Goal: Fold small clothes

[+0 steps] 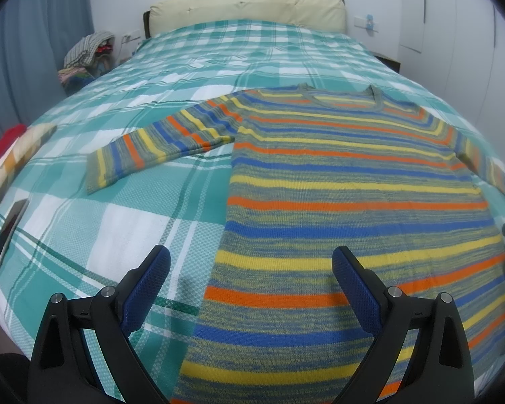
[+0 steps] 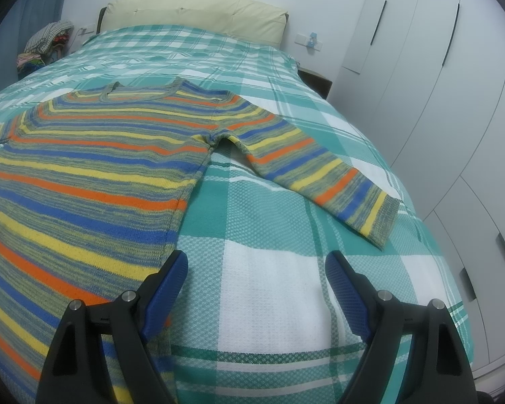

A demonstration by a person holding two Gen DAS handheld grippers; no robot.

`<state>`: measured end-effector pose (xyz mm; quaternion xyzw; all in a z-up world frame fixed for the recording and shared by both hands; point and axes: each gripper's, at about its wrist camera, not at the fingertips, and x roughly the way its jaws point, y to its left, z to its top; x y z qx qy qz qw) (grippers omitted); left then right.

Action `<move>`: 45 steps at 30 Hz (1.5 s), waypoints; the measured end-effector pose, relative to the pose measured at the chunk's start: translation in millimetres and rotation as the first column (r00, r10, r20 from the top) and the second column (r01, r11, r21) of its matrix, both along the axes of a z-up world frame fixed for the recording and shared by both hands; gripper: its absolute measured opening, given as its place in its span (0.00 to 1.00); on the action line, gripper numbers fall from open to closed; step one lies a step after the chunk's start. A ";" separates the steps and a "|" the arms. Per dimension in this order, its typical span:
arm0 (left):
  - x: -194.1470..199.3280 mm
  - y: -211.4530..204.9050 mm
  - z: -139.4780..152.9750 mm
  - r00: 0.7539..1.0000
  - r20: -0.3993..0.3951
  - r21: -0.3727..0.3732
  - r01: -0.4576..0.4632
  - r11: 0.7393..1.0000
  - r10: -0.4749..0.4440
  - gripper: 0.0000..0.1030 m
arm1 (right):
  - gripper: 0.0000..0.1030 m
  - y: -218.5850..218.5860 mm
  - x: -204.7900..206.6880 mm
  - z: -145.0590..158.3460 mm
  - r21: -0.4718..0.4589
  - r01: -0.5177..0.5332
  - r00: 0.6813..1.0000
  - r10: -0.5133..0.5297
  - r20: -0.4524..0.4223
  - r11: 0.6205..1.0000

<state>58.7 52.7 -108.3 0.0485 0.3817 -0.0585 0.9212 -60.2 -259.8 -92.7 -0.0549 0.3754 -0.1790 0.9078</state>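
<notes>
A small striped sweater (image 1: 353, 181) in blue, yellow, orange and grey-green lies flat on the bed, neck away from me, both sleeves spread out. It also shows in the right wrist view (image 2: 84, 175). My left gripper (image 1: 250, 262) is open and empty, hovering over the sweater's lower left edge. The left sleeve (image 1: 158, 144) angles out to the left. My right gripper (image 2: 256, 266) is open and empty, over the bedspread just right of the sweater's lower right side. The right sleeve (image 2: 320, 175) angles out to the right.
The bed has a green and white checked spread (image 2: 269, 286) and a cream headboard (image 1: 245, 6). A phone (image 1: 6, 235) and folded clothes (image 1: 13, 155) lie at the bed's left edge. A pile of clothes (image 1: 87, 50) sits beside the bed. White wardrobes (image 2: 437, 84) stand to the right.
</notes>
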 end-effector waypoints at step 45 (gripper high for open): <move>4.6 13.8 0.8 0.999 -0.022 -0.032 -0.043 0.999 0.043 0.95 | 0.57 -284.2 19.2 -33.0 0.877 0.178 0.973 -0.214 -0.089 0.446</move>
